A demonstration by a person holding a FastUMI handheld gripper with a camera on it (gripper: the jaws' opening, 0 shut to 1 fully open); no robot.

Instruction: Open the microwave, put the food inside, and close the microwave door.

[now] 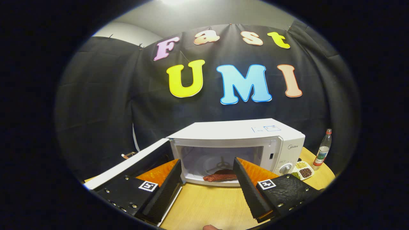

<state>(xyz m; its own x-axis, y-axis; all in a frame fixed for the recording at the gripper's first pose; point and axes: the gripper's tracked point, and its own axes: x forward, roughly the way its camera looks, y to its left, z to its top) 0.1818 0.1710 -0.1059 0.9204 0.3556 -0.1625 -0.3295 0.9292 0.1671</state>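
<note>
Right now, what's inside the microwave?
The microwave has its door swung open. A reddish-brown piece of food lies inside near the front, a turntable ring behind it. The open gripper has fingers hiding the cavity's lower corners.

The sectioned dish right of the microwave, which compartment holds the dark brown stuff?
In the dish, the compartment nearest the bottle holds dark brown pieces; the others hold pale and green ones.

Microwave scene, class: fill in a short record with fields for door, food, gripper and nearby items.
door: microwave door swung open
food: reddish-brown piece lying inside the cavity
hand-held gripper: fingers open, holding nothing, just short of the cavity
table: wooden
nearby: dish of beans and a bottle beside the control side
</note>
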